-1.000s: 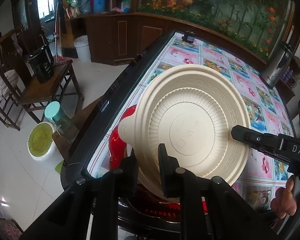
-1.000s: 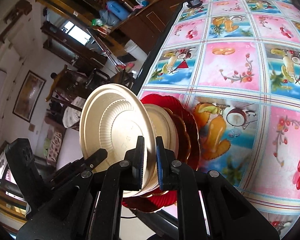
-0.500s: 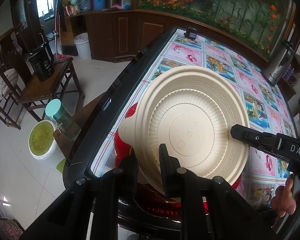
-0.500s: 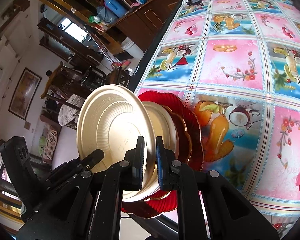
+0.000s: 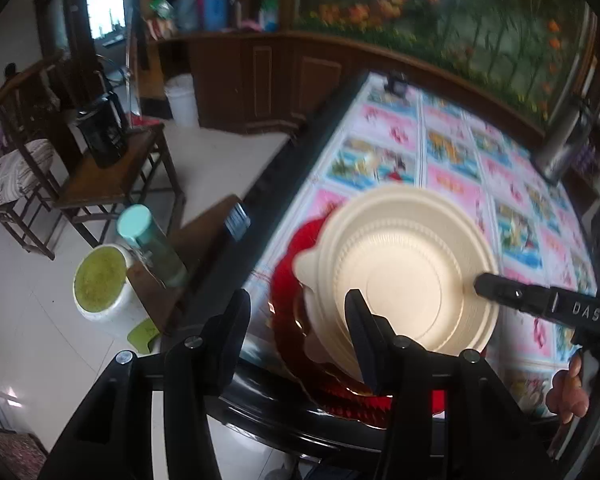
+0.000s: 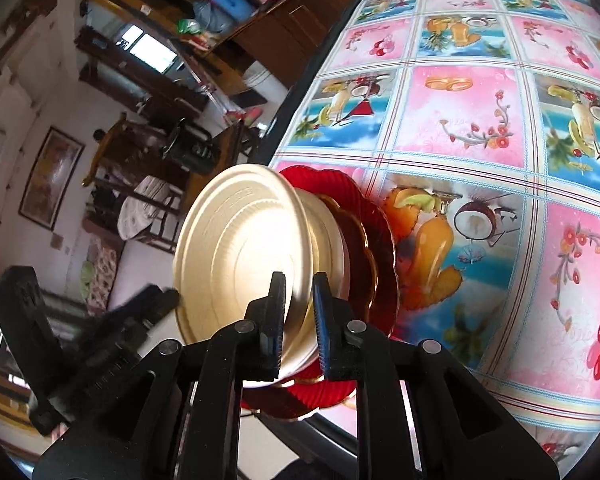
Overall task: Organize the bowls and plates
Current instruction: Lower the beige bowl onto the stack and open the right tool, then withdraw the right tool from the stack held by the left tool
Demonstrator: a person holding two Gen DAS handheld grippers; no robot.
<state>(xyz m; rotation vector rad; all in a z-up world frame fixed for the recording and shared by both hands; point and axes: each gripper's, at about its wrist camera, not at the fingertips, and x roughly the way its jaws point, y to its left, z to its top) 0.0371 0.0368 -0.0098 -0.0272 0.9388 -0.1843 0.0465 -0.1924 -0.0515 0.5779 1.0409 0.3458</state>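
Observation:
A cream bowl (image 5: 404, 280) lies upside down on a stack at the table's near-left corner. Under it are another cream piece, an amber plate and a red scalloped plate (image 5: 288, 280). My left gripper (image 5: 298, 320) is opening, pulled back from the bowl's near rim, and its pads touch nothing. In the right wrist view the cream bowl (image 6: 236, 248) stands tilted over the red plate (image 6: 376, 232). My right gripper (image 6: 300, 312) still pinches the bowl's rim, its jaws easing apart slightly. The left gripper (image 6: 148, 308) is a blur at lower left.
The table (image 5: 440, 168) has a pink and blue fruit-patterned cloth. A steel thermos (image 5: 560, 140) stands at its far right. Left of the table sit a teal-capped bottle (image 5: 140, 232), a bucket of green stuff (image 5: 100, 284) and a black kettle (image 5: 104, 136).
My left jaws have spread wide, let go of the cream bowl's rim and drawn back. The bowl now sits lower on the stack. My right gripper has stayed on the rim.

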